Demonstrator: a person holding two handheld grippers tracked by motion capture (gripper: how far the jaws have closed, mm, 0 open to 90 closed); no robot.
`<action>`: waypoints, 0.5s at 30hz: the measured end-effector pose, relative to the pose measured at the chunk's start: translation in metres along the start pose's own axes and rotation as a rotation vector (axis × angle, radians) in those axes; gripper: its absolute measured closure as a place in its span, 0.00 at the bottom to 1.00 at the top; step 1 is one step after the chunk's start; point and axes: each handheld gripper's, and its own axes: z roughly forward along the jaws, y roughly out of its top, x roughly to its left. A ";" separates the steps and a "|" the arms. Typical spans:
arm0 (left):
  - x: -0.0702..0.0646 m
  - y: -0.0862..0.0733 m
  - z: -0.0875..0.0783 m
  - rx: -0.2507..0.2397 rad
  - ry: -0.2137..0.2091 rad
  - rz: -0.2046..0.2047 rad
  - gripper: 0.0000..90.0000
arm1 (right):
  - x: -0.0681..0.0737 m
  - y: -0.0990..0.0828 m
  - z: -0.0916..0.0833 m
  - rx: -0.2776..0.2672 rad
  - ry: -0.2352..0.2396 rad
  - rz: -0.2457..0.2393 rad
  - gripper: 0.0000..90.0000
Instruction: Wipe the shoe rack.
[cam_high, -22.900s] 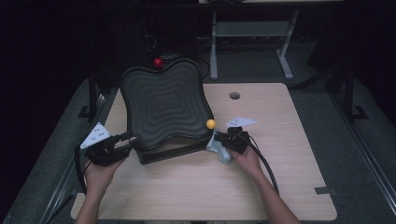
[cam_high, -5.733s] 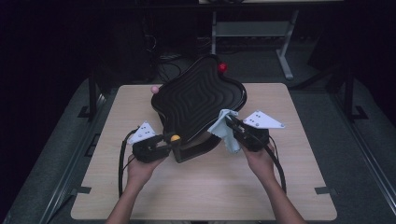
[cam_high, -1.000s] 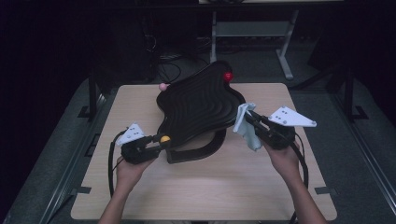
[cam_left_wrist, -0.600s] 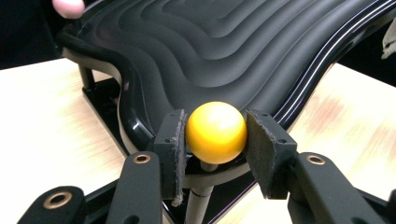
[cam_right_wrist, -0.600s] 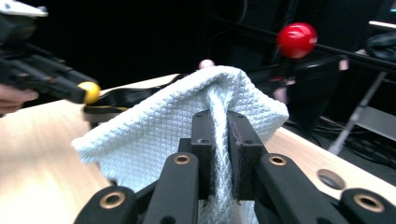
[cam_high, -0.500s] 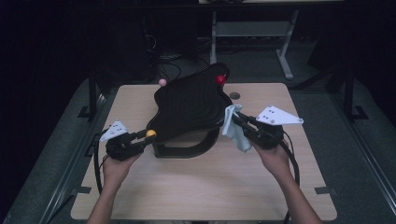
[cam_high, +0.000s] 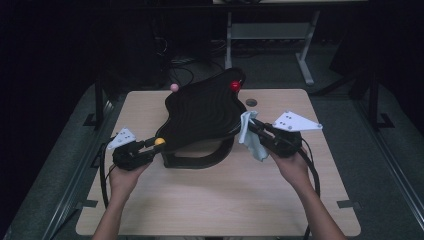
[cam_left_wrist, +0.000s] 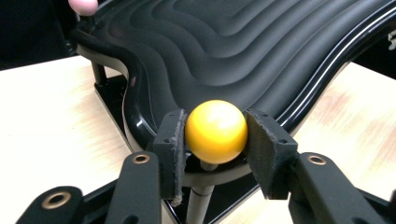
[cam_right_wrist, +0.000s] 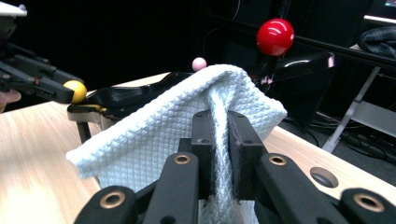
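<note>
My left claw (cam_high: 150, 148) sits at eight o'clock of the black wavy tray (cam_high: 205, 107), its jaws just widened, the yellow ball (cam_left_wrist: 216, 131) between the pads, left pad touching, right pad barely apart. At three o'clock, my right claw (cam_right_wrist: 219, 135) pinches the white cloth (cam_right_wrist: 159, 135) against the tray's edge.

Left gripper (cam_high: 151, 148) at yellow ball (cam_high: 159, 141) on black wavy plastic tray (cam_high: 205, 112); right gripper (cam_high: 253, 127) holds pale blue cloth (cam_high: 251, 138).
</note>
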 end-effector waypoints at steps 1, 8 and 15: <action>0.001 0.000 0.000 0.002 0.006 -0.001 0.63 | 0.002 0.000 0.000 0.000 0.003 -0.005 0.91; 0.009 0.001 -0.004 0.007 0.040 -0.017 0.62 | 0.019 -0.002 0.000 -0.011 0.061 -0.032 0.91; 0.008 0.001 -0.003 0.004 0.037 -0.016 0.66 | 0.000 0.006 0.006 -0.005 0.009 -0.012 0.91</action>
